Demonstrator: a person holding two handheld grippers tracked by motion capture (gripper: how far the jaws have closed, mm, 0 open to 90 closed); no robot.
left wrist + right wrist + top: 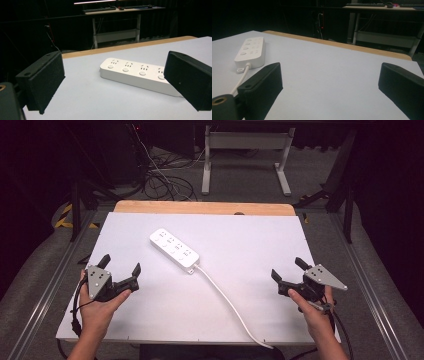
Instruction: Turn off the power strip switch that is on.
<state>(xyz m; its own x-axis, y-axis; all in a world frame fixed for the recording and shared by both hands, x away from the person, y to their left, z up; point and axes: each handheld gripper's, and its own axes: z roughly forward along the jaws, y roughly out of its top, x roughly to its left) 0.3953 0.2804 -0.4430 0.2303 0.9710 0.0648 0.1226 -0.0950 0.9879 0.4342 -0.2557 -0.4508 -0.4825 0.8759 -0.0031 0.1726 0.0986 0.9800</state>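
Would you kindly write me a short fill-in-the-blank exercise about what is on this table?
1. The white power strip lies on the table between the two ____.
2. The jaws of the left gripper stand ____.
3. The strip's white cable runs toward the table's ____ edge.
4. The right gripper holds ____.

Missing words: grippers; open; near; nothing

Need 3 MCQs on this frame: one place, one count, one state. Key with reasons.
1. Where is the power strip?
A. between the grippers, farther up the table
B. in the right gripper
C. on the floor

2. How many round buttons show on the strip in the left gripper view?
A. two
B. four
C. six

3. State of the left gripper and right gripper?
A. both open, holding nothing
B. both shut
C. left shut on the cord

Key: 1 A, it lies on the white top apart from both; 2 B, four in a row; 3 A, fingers wide apart.
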